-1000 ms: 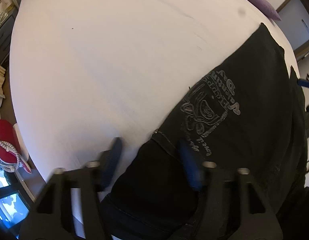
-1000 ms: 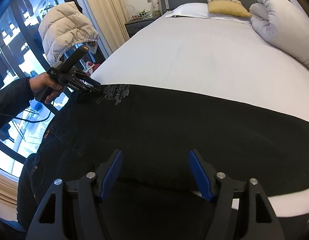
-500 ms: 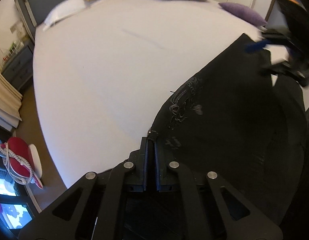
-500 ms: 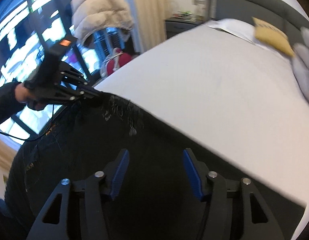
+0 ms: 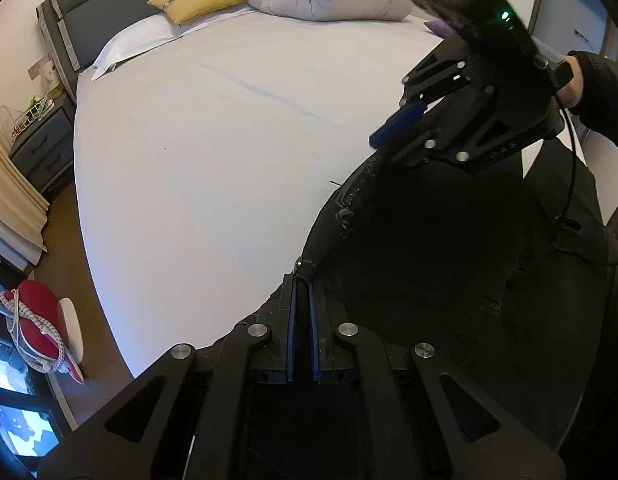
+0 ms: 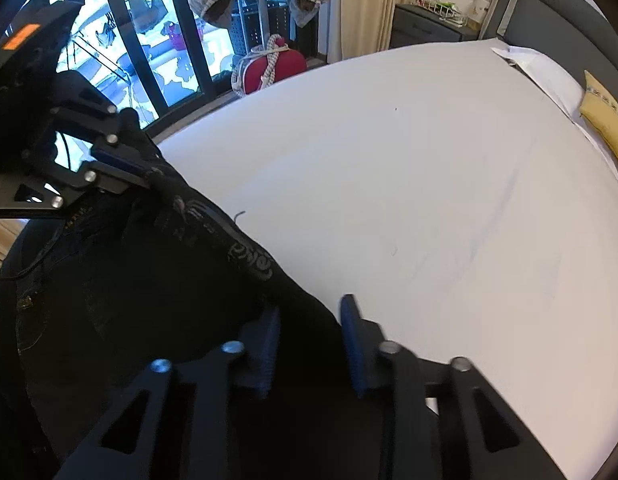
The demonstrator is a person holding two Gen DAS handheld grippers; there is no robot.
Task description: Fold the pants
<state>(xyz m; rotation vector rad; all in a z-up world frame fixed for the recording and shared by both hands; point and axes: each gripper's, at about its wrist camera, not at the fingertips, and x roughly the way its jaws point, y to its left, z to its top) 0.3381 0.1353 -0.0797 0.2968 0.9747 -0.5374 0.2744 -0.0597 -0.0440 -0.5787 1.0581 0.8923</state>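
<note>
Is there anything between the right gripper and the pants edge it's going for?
Nothing visible. The right gripper is open, straddling the edge of the black pants on the bed. The left gripper is shut on another part.

Both grippers, left gripper (image 5: 302, 280) and right gripper (image 6: 309, 320), are matte black with silver screws, blue pads (image 6: 351, 328), orange labels; a black sleeve (image 5: 601, 84) covers the wrist.

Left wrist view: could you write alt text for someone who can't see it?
The left gripper, fingers shut on an edge of black pants, lifts it above a white bed. The right gripper hovers, open, over the pants farther along; pillows lie at the headboard.
</note>
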